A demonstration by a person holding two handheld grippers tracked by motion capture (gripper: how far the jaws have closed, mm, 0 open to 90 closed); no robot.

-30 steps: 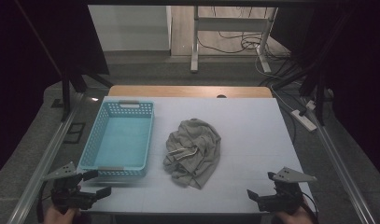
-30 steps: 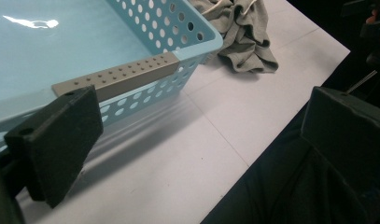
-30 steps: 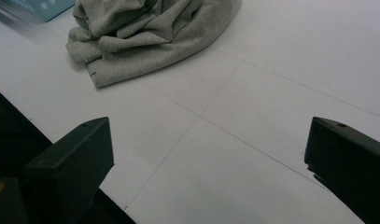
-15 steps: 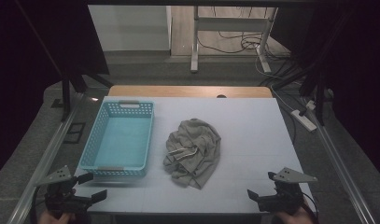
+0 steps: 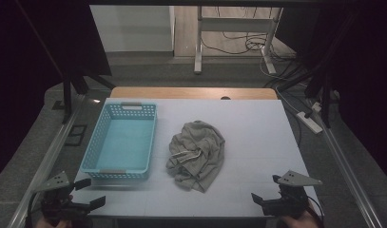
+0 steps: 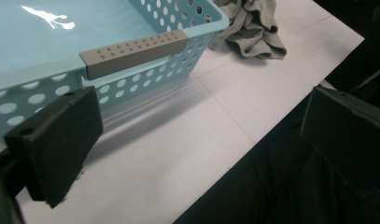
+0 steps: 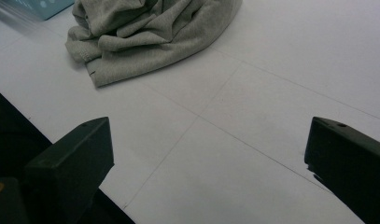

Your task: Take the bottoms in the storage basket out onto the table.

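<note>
Crumpled grey garment [image 5: 197, 154] lying near the middle of the white table [image 5: 257, 128], long axis running from the far edge toward the near edge, slightly slanted, broad rounded end toward the far side, thinner hemmed end toward the near edge; seen also in the right gripper view [image 7: 145, 32] with a stitched hem facing the jaws, and in the left gripper view [image 6: 253, 25] past the basket's corner; no brand, label or writing readable anywhere on it; just left of it, apart and not touching, a light blue perforated basket [image 5: 119, 141] with grey handle strips on its short ends, long axis likewise far-to-near, nothing inside; basket's near end wall [image 6: 145, 70] close in front of the left jaws, grey handle strip [image 6: 134, 52] dotted with small holes, no lettering. Left gripper [image 5: 86, 192] at the near left corner of the table, jaws spread wide, holding nothing, touching nothing, one jaw over the table's corner and the other beyond its edge; right gripper [image 5: 266, 188] at the near right corner, jaws likewise spread wide, nothing between them but bare white surface, well apart from the garment; a hand visible beneath each gripper at the bottom of the high view.
</note>
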